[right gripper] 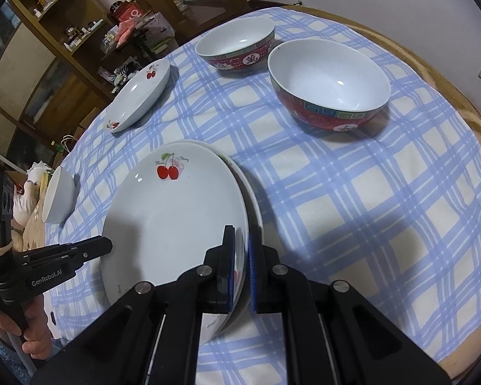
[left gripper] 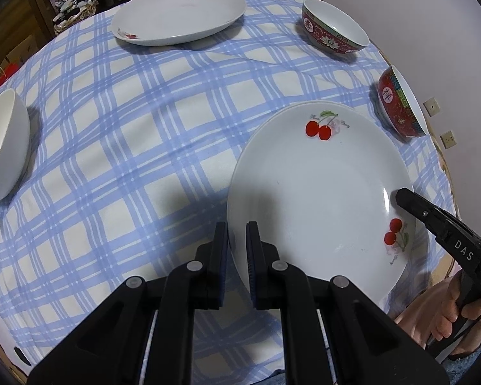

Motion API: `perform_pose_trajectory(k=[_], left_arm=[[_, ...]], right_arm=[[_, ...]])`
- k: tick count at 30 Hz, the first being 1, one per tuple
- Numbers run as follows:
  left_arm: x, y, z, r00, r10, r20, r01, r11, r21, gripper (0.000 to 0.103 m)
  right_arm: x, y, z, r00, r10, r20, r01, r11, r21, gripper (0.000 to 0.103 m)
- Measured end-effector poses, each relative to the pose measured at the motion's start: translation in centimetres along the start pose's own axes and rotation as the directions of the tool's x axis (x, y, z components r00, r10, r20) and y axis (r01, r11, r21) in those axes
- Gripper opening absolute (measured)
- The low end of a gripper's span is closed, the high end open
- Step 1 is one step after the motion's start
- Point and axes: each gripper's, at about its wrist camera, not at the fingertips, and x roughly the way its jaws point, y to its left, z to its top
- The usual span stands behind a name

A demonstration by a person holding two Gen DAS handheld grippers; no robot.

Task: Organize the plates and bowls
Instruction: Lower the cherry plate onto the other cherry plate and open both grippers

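A white cherry plate [left gripper: 317,192] [right gripper: 176,218] sits tilted on a second plate [right gripper: 251,192] near the table's front. My left gripper [left gripper: 237,234] is shut on its left rim; it shows in the right wrist view [right gripper: 102,247]. My right gripper [right gripper: 242,247] is shut on its right rim; it shows in the left wrist view [left gripper: 404,197]. Another cherry plate [left gripper: 179,14] [right gripper: 138,94] lies at the far side. Two red bowls [left gripper: 333,27] [left gripper: 400,106] [right gripper: 237,43] [right gripper: 328,83] stand upright. A white bowl [left gripper: 4,144] [right gripper: 59,199] sits at the left edge.
The round table has a blue checked cloth [left gripper: 128,134] [right gripper: 352,192]. Wooden shelves with clutter [right gripper: 89,32] stand beyond the table. A wall with sockets [left gripper: 433,106] is on the right.
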Motion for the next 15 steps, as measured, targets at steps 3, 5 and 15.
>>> perform_pose_trajectory(k=[3,5,15], left_arm=[[0.01,-0.07,-0.03,1.0,0.006,0.002,-0.006,1.0,0.008,0.01],[0.04,-0.08,-0.03,1.0,0.005,0.002,-0.005,1.0,0.006,0.01],[0.08,0.04,-0.13,1.0,-0.006,0.008,0.006,1.0,0.001,0.01]], right_arm=[[-0.06,0.03,0.04,1.0,0.003,-0.001,-0.003,1.0,0.005,0.009],[0.01,0.01,0.01,1.0,0.001,0.0,-0.001,1.0,0.001,0.009],[0.08,-0.05,0.02,1.0,0.004,0.001,-0.004,1.0,0.009,0.011]])
